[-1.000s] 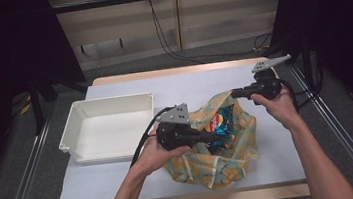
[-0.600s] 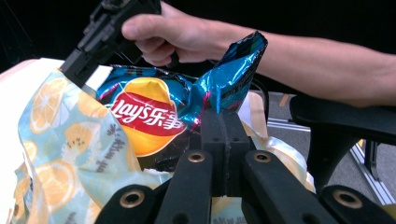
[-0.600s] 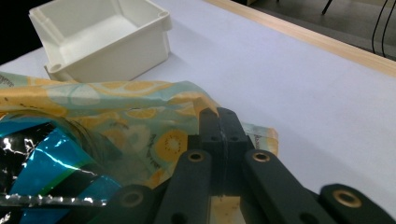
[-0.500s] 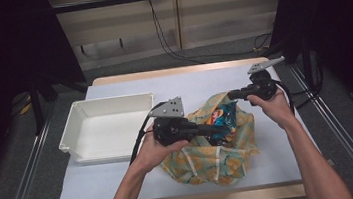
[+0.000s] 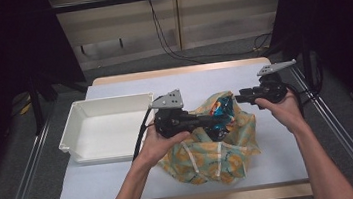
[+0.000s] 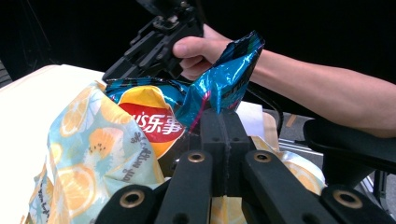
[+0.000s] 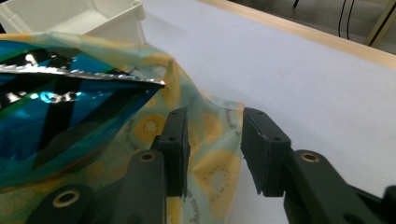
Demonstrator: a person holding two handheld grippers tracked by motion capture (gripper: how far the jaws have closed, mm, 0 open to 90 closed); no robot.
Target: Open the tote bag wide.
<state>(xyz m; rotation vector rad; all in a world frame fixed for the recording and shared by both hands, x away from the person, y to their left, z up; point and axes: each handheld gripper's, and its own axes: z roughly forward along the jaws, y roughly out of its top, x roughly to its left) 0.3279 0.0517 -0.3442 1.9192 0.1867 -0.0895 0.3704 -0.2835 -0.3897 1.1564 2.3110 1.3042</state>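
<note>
A blue foil chip bag [image 5: 220, 110] sticks out of the mouth of a cloth bag [image 5: 211, 156] printed with orange slices, near the table's middle. My left gripper [image 5: 216, 125] reaches into that mouth from the left and is shut on the chip bag's [image 6: 149, 121] crumpled foil edge, with its jaws [image 6: 224, 126] together. My right gripper [image 5: 241, 97] is at the cloth bag's far right rim. Its jaws [image 7: 212, 144] have just been opening, and the cloth rim [image 7: 205, 121] lies loose between them, unpressed.
A white plastic tray [image 5: 109, 104] stands on the left of the white table top [image 5: 222, 76], close to the cloth bag. Dark curtains and metal rails flank the table. Cables hang at the back.
My right gripper's jaws have parted and let go of the cloth bag's rim. My left gripper still grips the chip bag in nearly the same place.
</note>
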